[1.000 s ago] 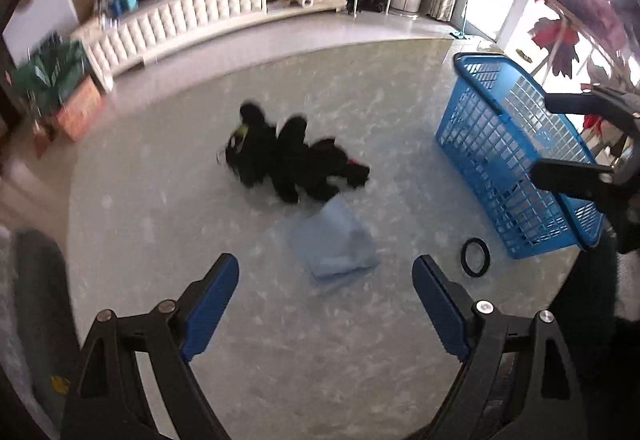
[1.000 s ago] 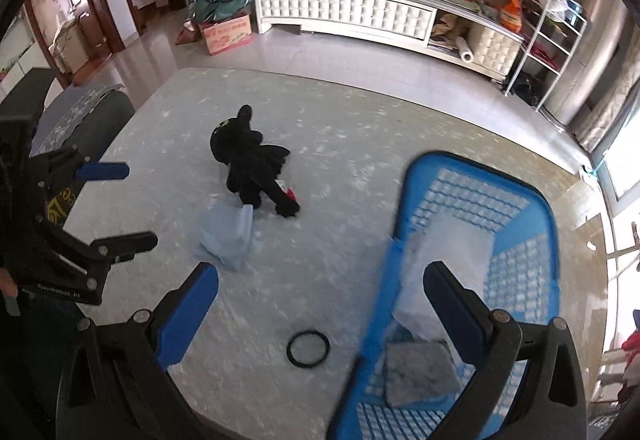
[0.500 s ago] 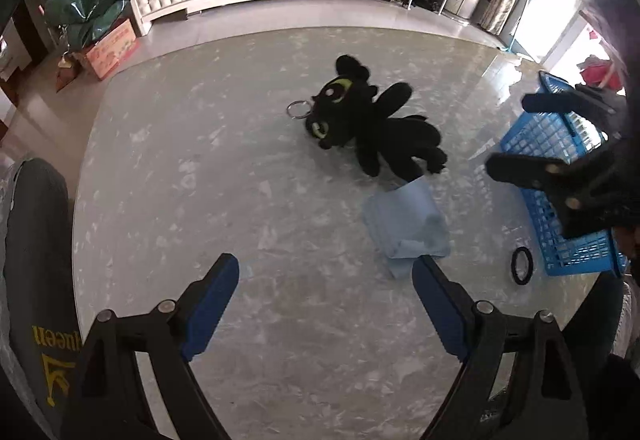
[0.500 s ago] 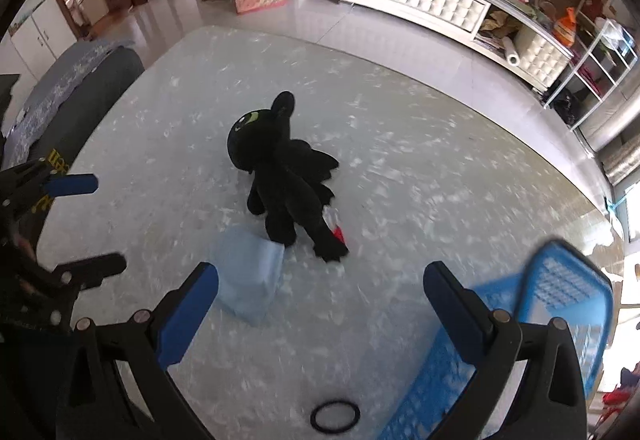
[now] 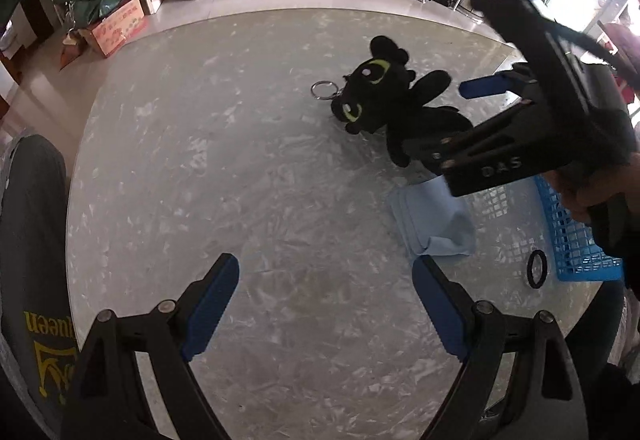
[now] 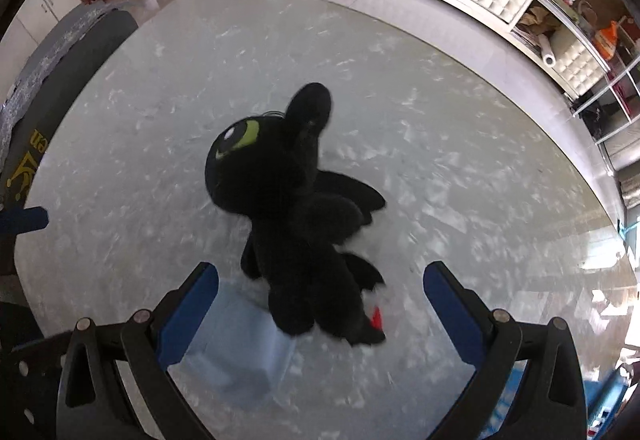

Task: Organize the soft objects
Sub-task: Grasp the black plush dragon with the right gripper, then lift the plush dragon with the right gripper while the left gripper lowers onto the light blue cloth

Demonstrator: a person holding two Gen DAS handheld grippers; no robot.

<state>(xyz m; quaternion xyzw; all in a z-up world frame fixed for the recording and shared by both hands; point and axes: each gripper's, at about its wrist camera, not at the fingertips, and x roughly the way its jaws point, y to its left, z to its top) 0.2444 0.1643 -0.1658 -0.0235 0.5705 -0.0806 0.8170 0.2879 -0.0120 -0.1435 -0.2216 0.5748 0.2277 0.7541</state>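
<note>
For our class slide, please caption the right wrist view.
Open right tool poised above a black dragon plush beside a folded blue cloth on the marble table.

Both tools, left and right, apparently gape downward.

The tabletop looks like smooth, shiny grey stone with white flecks. The toy dragon is soft, fuzzy black cloth, and a shiny metal ring hangs by its head. The folded cloth is soft, matt light blue. The basket is blue plastic mesh.
</note>
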